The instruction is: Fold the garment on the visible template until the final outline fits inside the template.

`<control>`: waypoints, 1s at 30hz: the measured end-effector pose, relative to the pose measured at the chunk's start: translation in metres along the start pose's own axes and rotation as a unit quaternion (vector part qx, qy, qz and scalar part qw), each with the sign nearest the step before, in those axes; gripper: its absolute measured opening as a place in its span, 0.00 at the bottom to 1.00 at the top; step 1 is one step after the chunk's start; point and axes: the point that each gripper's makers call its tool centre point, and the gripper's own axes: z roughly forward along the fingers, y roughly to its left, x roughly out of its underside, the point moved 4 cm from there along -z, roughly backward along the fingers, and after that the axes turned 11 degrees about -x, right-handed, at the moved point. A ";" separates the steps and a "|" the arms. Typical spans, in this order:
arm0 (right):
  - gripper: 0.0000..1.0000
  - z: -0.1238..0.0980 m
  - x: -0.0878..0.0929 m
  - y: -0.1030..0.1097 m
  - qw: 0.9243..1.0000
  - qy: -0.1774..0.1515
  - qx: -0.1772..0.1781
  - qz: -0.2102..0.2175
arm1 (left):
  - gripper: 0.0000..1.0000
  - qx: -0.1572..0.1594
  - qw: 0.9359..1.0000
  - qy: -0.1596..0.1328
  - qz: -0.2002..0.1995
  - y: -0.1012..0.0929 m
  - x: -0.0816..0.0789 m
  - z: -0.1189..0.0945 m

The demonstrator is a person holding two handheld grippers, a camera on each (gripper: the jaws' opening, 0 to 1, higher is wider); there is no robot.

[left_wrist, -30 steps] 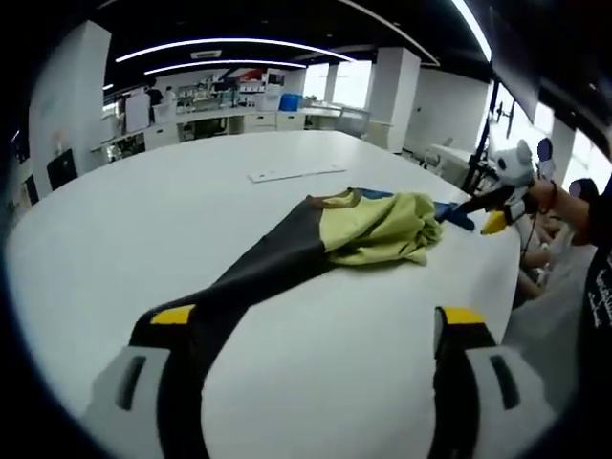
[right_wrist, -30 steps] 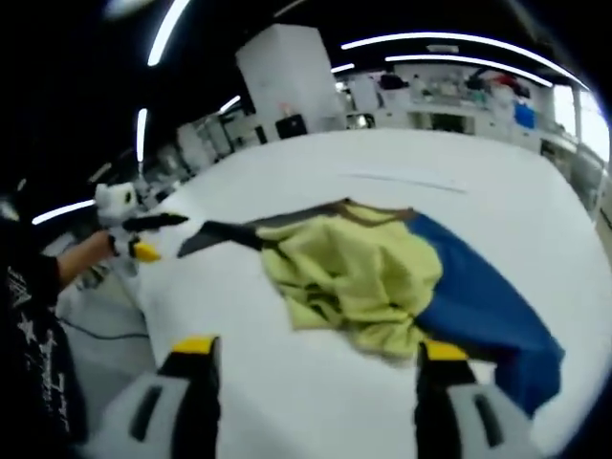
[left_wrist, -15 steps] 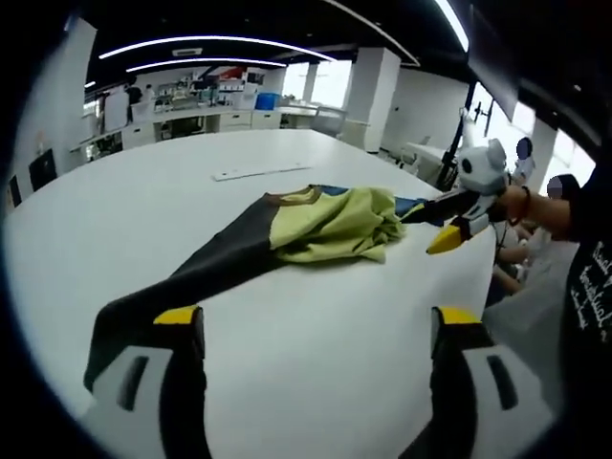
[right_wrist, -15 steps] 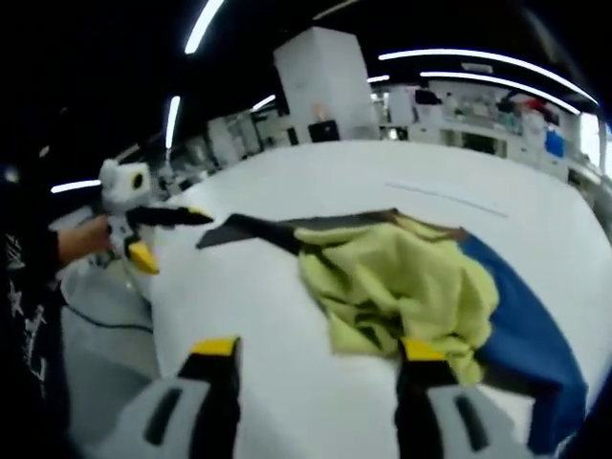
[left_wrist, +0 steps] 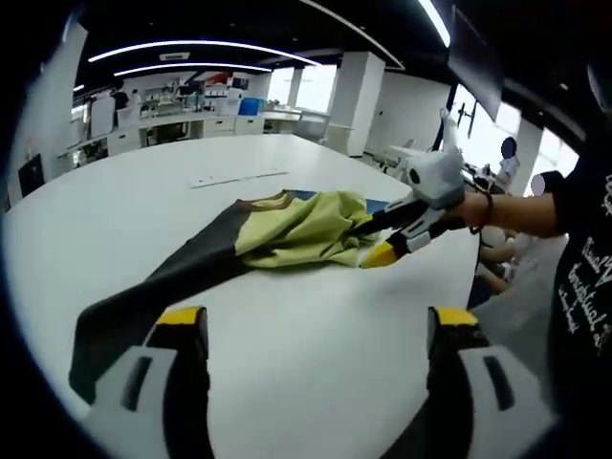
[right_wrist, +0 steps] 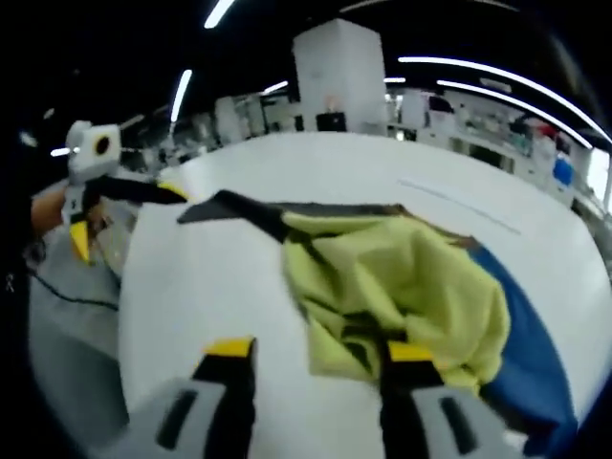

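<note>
One garment (left_wrist: 287,229) — yellow-green, black and blue panels — lies crumpled on the white desk (left_wrist: 316,325). Right gripper (right_wrist: 311,356): fingers spread, tips at the yellow-green fold's near edge. Left gripper (left_wrist: 316,325): fingers spread over bare desk, beside the black sleeve end. No legible writing on the garment.

A big white table (left_wrist: 316,316) fills the foreground. Far across it lies a thin pale strip (left_wrist: 236,177), flat on the top. Behind stand a white pillar (right_wrist: 339,81), counters with cabinets (left_wrist: 172,129) and bright windows (left_wrist: 304,86). Curved ceiling lights (left_wrist: 191,48) run overhead. A dark cable (right_wrist: 67,296) trails on the grey floor
</note>
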 end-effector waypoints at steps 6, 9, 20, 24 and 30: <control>0.38 0.006 0.001 -0.012 0.999 0.017 0.017 -0.021 | 0.90 0.006 1.000 0.003 0.010 -0.006 0.002 -0.001; 0.32 0.008 0.005 -0.016 0.998 0.032 0.033 -0.033 | 0.89 0.009 1.000 0.007 0.015 -0.009 0.004 -0.002; 0.20 0.011 0.008 -0.016 0.996 0.038 0.063 -0.055 | 0.86 0.012 1.000 0.018 0.019 -0.019 0.009 -0.002; 0.10 0.010 0.005 -0.018 0.997 0.025 0.072 -0.029 | 0.85 0.019 0.999 0.023 0.027 -0.028 0.012 -0.002; 0.05 0.012 0.004 -0.018 0.997 0.024 0.069 -0.028 | 0.83 0.025 0.999 0.025 0.035 -0.035 0.013 0.000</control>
